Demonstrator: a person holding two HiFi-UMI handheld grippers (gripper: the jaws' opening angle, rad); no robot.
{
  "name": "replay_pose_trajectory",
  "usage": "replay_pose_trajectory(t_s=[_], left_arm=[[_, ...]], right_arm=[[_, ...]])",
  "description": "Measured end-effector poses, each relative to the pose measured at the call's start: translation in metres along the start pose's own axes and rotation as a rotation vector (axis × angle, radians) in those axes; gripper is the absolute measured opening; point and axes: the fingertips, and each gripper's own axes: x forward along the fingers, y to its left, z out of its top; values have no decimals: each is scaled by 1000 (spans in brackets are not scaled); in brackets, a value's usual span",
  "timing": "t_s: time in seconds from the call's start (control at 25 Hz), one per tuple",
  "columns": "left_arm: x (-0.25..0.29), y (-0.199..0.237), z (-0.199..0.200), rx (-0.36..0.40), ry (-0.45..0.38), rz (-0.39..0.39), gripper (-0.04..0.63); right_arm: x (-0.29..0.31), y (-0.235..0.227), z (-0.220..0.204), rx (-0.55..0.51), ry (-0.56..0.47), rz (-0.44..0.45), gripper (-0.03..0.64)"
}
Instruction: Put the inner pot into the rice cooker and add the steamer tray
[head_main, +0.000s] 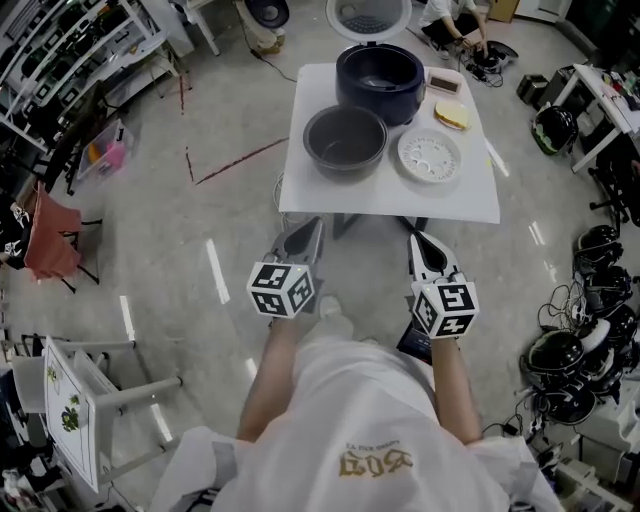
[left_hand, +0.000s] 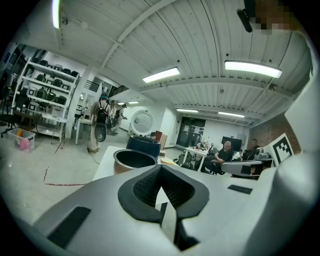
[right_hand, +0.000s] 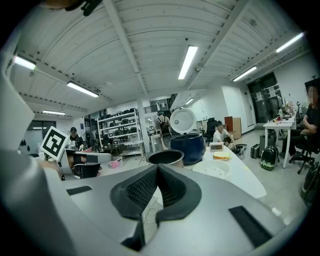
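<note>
left claw (head_main: 309, 227), right claw (head_main: 419, 241) closed, empty

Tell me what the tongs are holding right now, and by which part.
Nothing. The left tongs and right tongs are both shut and empty, short of the table, where the pot and tray sit untouched.

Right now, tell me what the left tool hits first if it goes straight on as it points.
Probably the near edge of the white table, with the inner pot just behind it. The left tool is shut; its height is unclear.
</note>
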Motion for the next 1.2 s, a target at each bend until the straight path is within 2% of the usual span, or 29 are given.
replay_pose_trajectory(t_s=[0.12,0.24,0.28,0.32,0.36,0.48,0.56,0.84,1.0,1.2], left_arm=[[-17,14,2,-10,-7,23,18],[-7,3,-10,-58,-25,4,21],[1,-3,-11,-84,-31,-15,75],[8,-7,-11,-111,-35,-32,159],[11,-8,-10,-134,-35,-40,229],[7,3,-8,-158,-32,-15,296],[5,12,-6,-164,-28,-1,305],[35,46,-4,-186,-3,-6,316],[70,92,-1,-213,14,-7,314],[130,148,7,-254,67,-32,313]], right_arm=[[5,21,-3,54,-6,30,12],[-4,1,-7,81,-14,40,14],[-7,-8,-7,95,-18,46,48],[-9,-15,-7,122,-20,57,139],[-9,-19,-7,156,-22,67,199],[-7,-21,-5,223,-33,66,272],[-2,-22,-3,244,-37,58,290],[43,-27,-9,306,-1,69,288],[93,-30,-13,330,37,51,287],[158,-50,-15,360,90,-13,287]])
